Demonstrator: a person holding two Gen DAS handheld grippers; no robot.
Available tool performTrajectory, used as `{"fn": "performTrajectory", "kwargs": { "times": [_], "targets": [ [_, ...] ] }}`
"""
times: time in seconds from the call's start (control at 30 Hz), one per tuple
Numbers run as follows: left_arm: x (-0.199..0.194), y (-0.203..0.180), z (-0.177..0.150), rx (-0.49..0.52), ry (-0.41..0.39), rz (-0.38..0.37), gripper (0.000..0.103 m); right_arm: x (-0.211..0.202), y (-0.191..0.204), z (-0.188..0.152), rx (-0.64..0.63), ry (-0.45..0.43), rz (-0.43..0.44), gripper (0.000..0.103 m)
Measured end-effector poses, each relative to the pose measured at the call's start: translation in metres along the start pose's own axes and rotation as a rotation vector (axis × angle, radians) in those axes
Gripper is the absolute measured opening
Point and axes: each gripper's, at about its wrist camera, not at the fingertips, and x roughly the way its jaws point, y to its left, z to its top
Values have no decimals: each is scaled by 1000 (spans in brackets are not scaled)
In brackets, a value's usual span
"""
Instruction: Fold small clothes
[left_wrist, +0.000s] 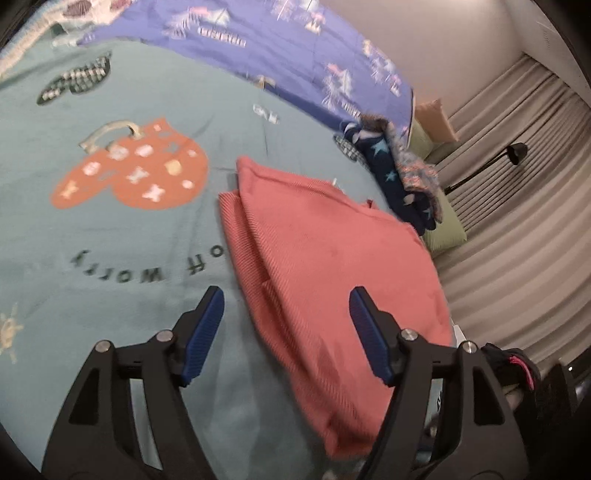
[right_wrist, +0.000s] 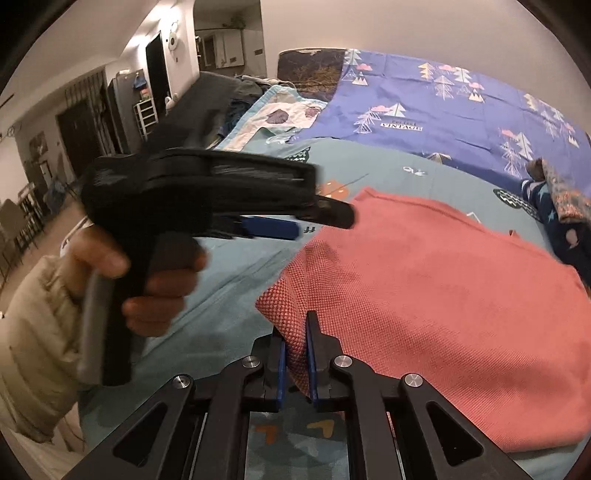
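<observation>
Teal bedding (left_wrist: 122, 240) printed with an orange mitten shape and dark lettering fills the left wrist view, with a blue tree-patterned quilt (left_wrist: 266, 40) along its far side and pale curtains (left_wrist: 517, 206) off to the right. On it lies the coral knit garment (left_wrist: 332, 258), partly folded, one layer doubled along its near-left edge; a small pile of dark star-print clothes (left_wrist: 391, 173) sits just beyond its far corner. The left gripper (left_wrist: 286, 332) hangs above the garment's near edge with its blue pads (left_wrist: 205, 336) spread wide and nothing between them; the picture is smeared. In the right wrist view the same bed runs back to the quilt (right_wrist: 424, 110), with a dim room and doorway behind. The right gripper (right_wrist: 295, 354) has its fingers pressed together on the near-left corner of the garment (right_wrist: 443, 314), a thin tongue of weave standing up between the pads. To the left, a hand (right_wrist: 147, 280) in a pale sleeve holds the left gripper (right_wrist: 280, 221) over the bedding, beside the garment's left edge, apart from the cloth. The step in hand looks like securing a second corner so an edge can be carried over. To do it well, the left gripper probably wants to come down on the matching corner and take all layers, not just the top one; the right should keep its pinch while both lift evenly, so the fold stays straight and the knit does not stretch or slip out.
</observation>
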Motion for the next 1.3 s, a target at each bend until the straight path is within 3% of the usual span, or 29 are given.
{"fn": "performTrajectory", "kwargs": {
  "times": [0.1, 0.4, 0.47, 0.53, 0.57, 0.8, 1.3],
  "targets": [
    [18, 0, 6, -13, 46, 2, 71, -2, 0, 1, 7, -5, 1, 8],
    [27, 4, 24, -97, 68, -36, 68, -18, -13, 5, 89, -55, 43, 8],
    [31, 3, 27, -101, 75, -40, 58, -22, -17, 7, 105, -65, 51, 8],
    [35, 3, 29, -100, 86, -23, 18, -25, -19, 8, 115, -68, 61, 7],
    [36, 4, 29, -100, 86, -16, 16, -27, -19, 9, 119, -69, 66, 7],
    [31, 4, 31, -126, 62, -13, 14, -25, -24, 9, 131, -68, 88, 7],
    [19, -48, 51, -11, 32, 49, 13, -53, -52, 6, 237, -159, 125, 5]
  ]
}}
